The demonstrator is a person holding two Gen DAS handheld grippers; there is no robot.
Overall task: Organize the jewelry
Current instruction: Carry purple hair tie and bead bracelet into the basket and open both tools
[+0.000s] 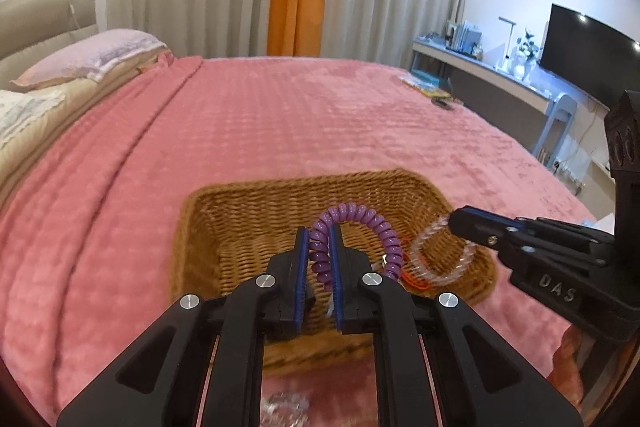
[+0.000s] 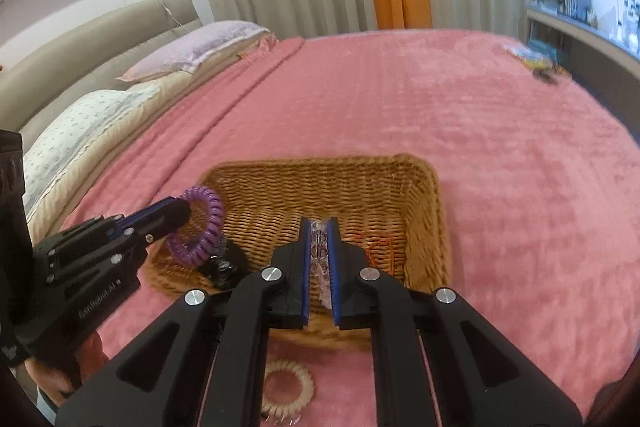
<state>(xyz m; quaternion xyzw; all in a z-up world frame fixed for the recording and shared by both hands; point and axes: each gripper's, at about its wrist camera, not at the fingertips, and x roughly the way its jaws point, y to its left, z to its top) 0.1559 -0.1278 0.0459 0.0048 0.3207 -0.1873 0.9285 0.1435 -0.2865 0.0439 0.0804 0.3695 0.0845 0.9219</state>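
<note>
Left claw clamped on purple coil bracelet; the loop stands upright, arching up out of the pads and curving down to the right, over the near-left part of the wicker basket. From the right wrist view the same ring hangs on edge above the basket's left rim.

Right claw clamped on clear bead bracelet; its strand runs lengthwise between the pads, along the fingers. In the left wrist view its loop hangs below the claw tip over the basket's right side.

Basket sits on the pink bed cover, long axis running left to right. Inside it: an orange cord piece at the right, a black item at the near-left corner, too blurred to name.

Cream coil ring lies flat on the cover just in front of the basket's near rim. Another clear piece lies on the cover in front of the basket, partly hidden by the left claw.
</note>
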